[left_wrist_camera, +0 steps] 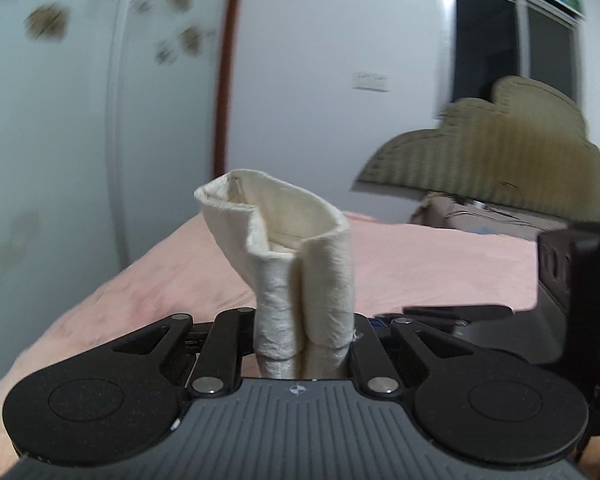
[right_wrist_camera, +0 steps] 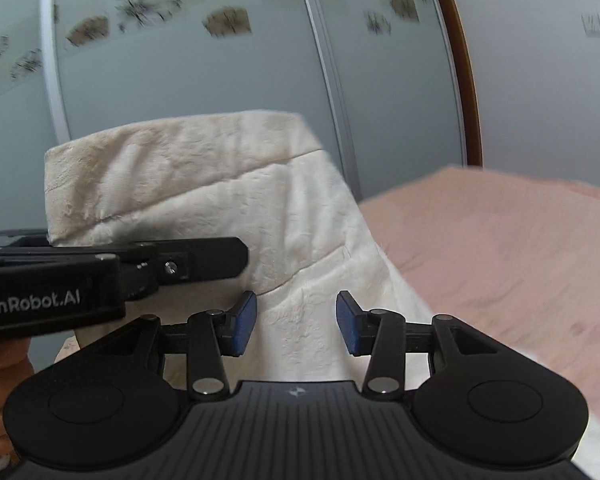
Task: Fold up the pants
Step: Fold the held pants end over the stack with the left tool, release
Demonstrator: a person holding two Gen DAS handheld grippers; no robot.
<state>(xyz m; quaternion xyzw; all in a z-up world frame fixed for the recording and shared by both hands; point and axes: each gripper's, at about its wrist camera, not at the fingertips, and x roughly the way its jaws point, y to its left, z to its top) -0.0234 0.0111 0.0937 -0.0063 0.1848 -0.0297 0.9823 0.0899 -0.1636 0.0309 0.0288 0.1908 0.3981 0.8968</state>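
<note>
Pants (left_wrist_camera: 300, 264) bunched, pinched in left gripper (left_wrist_camera: 302, 344), right gripper (right_wrist_camera: 296, 322) parted, seemingly gripping nothing, pink bed (right_wrist_camera: 500, 248)

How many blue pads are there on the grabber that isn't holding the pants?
2. One blue pad sits left of the cream pants, the other to the right, on the right gripper. The left gripper's pads are hidden by cloth.

One pair of pants (right_wrist_camera: 204, 200), one pink bed (right_wrist_camera: 500, 248), two tools: left (left_wrist_camera: 304, 344), right (right_wrist_camera: 296, 322).
</note>
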